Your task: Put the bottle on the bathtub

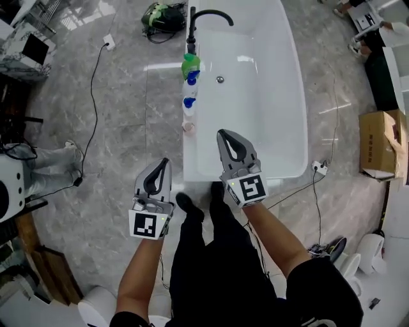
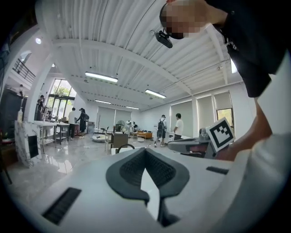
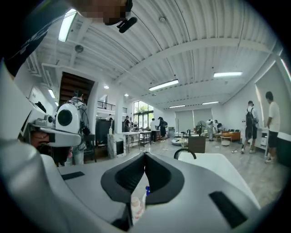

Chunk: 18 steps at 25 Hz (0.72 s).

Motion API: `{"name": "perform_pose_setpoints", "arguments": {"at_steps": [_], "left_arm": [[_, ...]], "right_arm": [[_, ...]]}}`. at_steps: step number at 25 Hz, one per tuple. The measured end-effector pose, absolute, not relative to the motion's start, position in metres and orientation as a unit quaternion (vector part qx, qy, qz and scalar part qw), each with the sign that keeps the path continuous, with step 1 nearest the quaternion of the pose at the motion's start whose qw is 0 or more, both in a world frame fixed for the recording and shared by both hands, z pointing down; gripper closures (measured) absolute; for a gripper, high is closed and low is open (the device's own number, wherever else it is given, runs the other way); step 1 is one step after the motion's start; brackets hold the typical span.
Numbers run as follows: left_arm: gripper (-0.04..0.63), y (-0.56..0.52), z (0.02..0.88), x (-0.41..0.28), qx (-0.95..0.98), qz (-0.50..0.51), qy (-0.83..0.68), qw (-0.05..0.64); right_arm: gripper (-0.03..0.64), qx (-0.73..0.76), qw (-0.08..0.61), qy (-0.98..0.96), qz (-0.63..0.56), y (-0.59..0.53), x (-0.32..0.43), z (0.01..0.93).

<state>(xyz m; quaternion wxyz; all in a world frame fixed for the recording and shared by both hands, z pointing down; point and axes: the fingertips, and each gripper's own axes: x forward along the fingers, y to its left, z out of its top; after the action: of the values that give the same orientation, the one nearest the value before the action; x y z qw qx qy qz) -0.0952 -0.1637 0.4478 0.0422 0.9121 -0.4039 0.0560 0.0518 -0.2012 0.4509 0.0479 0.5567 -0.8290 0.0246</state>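
A white bathtub with a black faucet fills the upper middle of the head view. Along its left rim stand a green bottle, two white bottles with blue caps and a small pinkish item. My right gripper is shut and empty, over the tub's near left corner, just right of the pinkish item. My left gripper is shut and empty over the floor, left of the tub. Below the shut right jaws, the right gripper view shows a blue cap and the pinkish item.
Grey marble floor surrounds the tub. A cardboard box sits at the right, a dark bag beyond the faucet, a cable and socket at the left, a white machine at far left. People stand far off in both gripper views.
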Motion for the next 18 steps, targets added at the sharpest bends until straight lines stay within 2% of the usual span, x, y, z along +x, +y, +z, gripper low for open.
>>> {"name": "perform_pose_setpoints", "arguments": {"at_steps": [8,18], "left_arm": [[0.588,-0.113,0.319,-0.110,0.910,0.032,-0.413,0.010],[0.588,-0.069,0.261,-0.118,0.887,0.029,-0.460,-0.015]], "right_arm": [[0.609,0.575,0.037,-0.817,0.010,-0.116,0.072,0.313],[0.609,0.593,0.034,-0.804,-0.010,-0.056,0.099,0.264]]}}
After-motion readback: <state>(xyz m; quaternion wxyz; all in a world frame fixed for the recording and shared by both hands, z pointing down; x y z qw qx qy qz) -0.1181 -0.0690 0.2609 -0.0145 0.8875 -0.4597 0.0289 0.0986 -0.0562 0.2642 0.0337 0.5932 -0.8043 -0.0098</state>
